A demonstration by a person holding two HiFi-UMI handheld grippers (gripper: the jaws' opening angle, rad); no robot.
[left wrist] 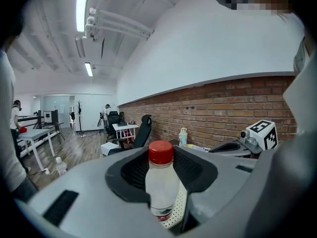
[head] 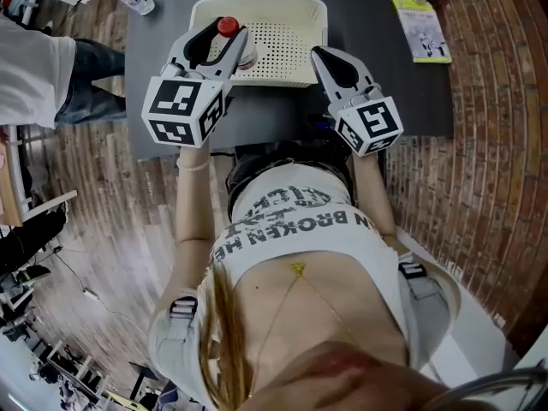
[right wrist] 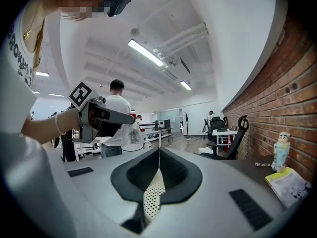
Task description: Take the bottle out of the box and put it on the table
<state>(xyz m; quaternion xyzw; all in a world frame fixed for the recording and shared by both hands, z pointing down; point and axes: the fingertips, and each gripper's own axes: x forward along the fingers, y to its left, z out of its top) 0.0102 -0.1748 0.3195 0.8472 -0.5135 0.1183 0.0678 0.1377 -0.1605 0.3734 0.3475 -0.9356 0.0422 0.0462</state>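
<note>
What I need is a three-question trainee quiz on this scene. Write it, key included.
1. True or false: the bottle has a blue cap.
2. The left tongs grip: A. a mug B. the bottle C. a spoon
3. Fill in: the right tongs are ____ (open/shut).
Key: 1 false; 2 B; 3 shut.

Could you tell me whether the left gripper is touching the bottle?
Touching. In the left gripper view the left gripper is clamped on the bottle, pads pressing both its sides.
</note>
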